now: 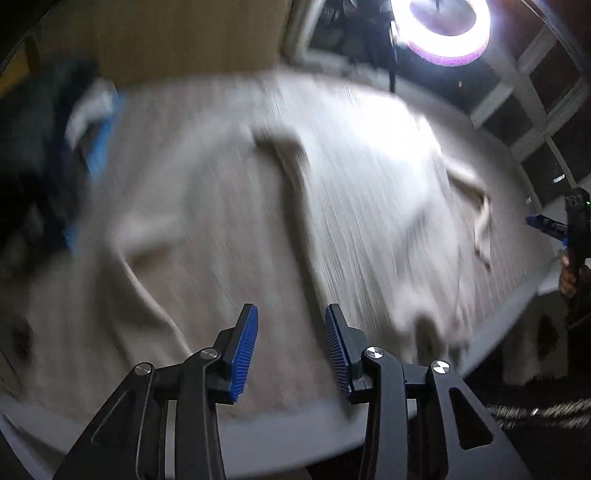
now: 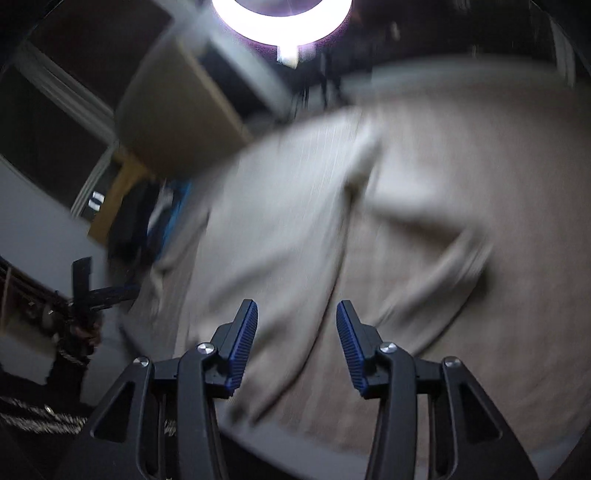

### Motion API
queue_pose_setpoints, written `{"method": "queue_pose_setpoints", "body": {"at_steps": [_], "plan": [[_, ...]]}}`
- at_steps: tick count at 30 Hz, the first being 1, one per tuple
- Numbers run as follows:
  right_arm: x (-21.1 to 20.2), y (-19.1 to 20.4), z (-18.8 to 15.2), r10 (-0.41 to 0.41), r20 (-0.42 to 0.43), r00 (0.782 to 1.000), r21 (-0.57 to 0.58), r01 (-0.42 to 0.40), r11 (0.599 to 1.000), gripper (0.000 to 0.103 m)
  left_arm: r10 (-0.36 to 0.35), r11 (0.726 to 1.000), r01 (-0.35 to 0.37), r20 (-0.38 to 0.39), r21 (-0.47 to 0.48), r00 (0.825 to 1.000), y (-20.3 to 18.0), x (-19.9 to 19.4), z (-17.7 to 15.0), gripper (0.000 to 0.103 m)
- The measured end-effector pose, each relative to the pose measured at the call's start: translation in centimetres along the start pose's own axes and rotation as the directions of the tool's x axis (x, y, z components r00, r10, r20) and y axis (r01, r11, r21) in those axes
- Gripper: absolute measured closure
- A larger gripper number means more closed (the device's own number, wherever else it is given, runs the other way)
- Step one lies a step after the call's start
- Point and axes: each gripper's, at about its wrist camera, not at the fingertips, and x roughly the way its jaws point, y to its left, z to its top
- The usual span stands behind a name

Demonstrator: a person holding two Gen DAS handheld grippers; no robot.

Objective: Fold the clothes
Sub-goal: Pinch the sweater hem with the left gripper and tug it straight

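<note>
Left wrist writing: I can read no label or brand; the whole view is motion-blurred.
Left wrist gripper: my left gripper point(image 1: 291, 321) has its jaws spread wide with nothing between them; it hangs above the pale beige garment point(image 1: 258, 206), not touching it.
Left wrist garment: it lies spread and creased across the table point(image 1: 280, 439); a ring light point(image 1: 443, 33) glares beyond it.
Left wrist hard to see: a dark pile with blue cloth point(image 1: 55, 158) at the far left is smeared; the right gripper point(image 1: 546, 225) is cut off by the frame edge.
Right wrist writing: none legible.
Right wrist gripper: my right gripper point(image 2: 297, 321) is wide apart and holds nothing, above the garment point(image 2: 288, 221).
Right wrist hard to see: the left gripper point(image 2: 110, 291) is dark and blurred; its opening I cannot tell from here.
</note>
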Motion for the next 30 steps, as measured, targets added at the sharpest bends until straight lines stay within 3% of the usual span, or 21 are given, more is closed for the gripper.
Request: {"method": "queue_pose_setpoints", "body": {"at_steps": [5, 10, 13, 15, 16, 23, 30], "plan": [[7.7, 0.8, -6.5, -0.001, -0.118, 0.993, 0.061, 0.008, 0.998, 0.059, -0.101, 0.994, 0.094, -0.134, -0.054, 0.986, -1.6, 5.4, -5.4, 0.066], [11.1, 2.4, -9.6, -0.047, -0.132, 0.990, 0.067, 0.057, 0.996, 0.059, -0.164, 0.986, 0.160, -0.156, -0.038, 0.974, -2.3, 6.8, -6.8, 0.066], [11.5, 3.3, -10.2, -0.074, -0.130, 0.989, 0.060, 0.083, 0.995, 0.059, -0.163, 0.986, 0.166, -0.148, 0.007, 0.976, -2.9, 6.7, -6.5, 0.068], [11.2, 3.8, -10.3, -0.099, -0.119, 0.988, 0.056, 0.106, 0.993, 0.059, -0.161, 0.986, 0.167, -0.143, 0.030, 0.977, -3.3, 6.7, -6.3, 0.094], [10.9, 4.0, -10.5, -0.100, -0.104, 0.990, 0.060, 0.107, 0.992, 0.059, -0.171, 0.984, 0.176, -0.121, 0.029, 0.978, -3.0, 6.0, -6.1, 0.101], [9.8, 4.8, -13.0, -0.149, -0.035, 0.988, 0.070, 0.151, 0.986, 0.056, -0.198, 0.980, 0.198, 0.026, -0.027, 0.980, 1.6, 0.5, -4.8, 0.100], [10.8, 4.5, -13.9, -0.164, 0.026, 0.986, 0.097, 0.161, 0.982, 0.056, -0.175, 0.985, 0.175, 0.009, 0.009, 0.984, 1.8, 1.2, -4.5, 0.100]]}}
